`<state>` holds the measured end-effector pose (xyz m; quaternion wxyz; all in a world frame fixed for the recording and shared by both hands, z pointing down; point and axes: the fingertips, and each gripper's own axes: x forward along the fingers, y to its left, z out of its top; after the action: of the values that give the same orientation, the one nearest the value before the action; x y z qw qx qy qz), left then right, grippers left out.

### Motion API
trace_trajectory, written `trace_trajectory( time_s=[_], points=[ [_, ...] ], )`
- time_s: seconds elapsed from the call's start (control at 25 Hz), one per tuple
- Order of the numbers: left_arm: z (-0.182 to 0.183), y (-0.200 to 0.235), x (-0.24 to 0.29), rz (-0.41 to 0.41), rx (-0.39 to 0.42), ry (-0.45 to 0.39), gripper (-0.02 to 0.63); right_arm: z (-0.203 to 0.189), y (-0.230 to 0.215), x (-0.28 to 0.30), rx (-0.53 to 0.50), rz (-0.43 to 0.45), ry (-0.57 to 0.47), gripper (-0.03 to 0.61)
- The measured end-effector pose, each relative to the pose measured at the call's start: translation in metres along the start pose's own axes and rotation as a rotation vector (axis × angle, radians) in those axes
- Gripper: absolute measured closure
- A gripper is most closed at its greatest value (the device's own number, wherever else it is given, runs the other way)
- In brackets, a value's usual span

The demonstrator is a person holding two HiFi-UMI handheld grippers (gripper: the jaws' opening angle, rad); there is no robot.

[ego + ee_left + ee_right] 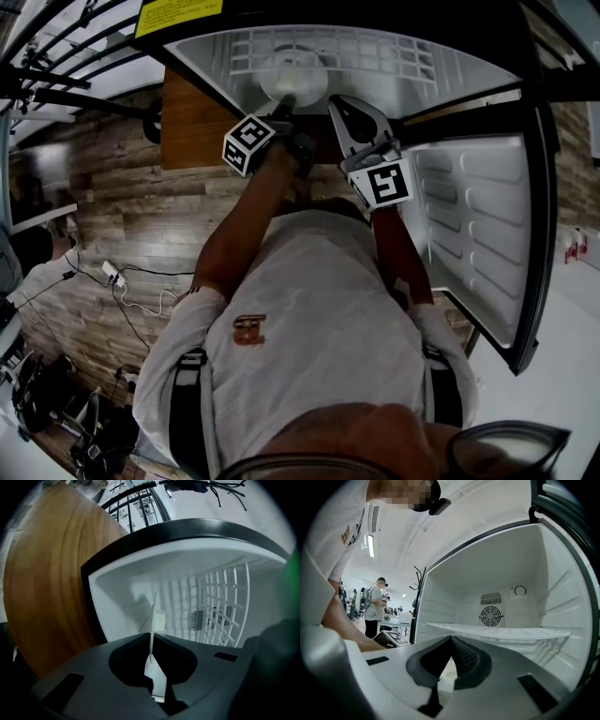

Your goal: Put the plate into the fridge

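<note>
A white plate (pixel 292 73) is inside the open fridge (pixel 403 58), above its white wire shelf. My left gripper (pixel 284 103) is shut on the plate's near rim. In the left gripper view the plate (pixel 153 620) shows edge-on, pinched between the dark jaws of that gripper (pixel 152 641), with the fridge's back wall and fan grille (pixel 213 618) behind it. My right gripper (pixel 337 103) hovers just right of the left one at the fridge mouth. Its jaws meet at the tips with nothing between them (pixel 450 640), pointing level at the shelf (pixel 501 631).
The fridge door (pixel 473 234) stands open at the right. A wooden side panel (pixel 42 583) borders the fridge on the left. A power strip and cables (pixel 114 275) lie on the floor. Another person (pixel 375 606) stands by tables far behind.
</note>
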<state>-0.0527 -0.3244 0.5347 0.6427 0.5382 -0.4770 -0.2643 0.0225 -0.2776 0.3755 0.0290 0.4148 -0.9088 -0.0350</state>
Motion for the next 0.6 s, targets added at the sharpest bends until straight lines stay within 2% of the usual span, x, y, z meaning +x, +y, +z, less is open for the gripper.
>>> trace_trajectory(
  time_s=[0.2,0.44,0.6],
  points=[
    [0.0,0.003,0.004,0.023,0.0,0.008,0.586,0.004,-0.002,0.002,-0.001,0.001,-0.052,0.546],
    [0.001,0.002,0.009,0.036,0.004,0.016,0.586,-0.009,-0.001,0.002,0.015,0.011,0.018,0.546],
    [0.002,0.002,0.011,0.043,0.008,0.02,0.586,-0.001,-0.003,0.006,0.004,0.011,-0.041,0.546]
  ],
)
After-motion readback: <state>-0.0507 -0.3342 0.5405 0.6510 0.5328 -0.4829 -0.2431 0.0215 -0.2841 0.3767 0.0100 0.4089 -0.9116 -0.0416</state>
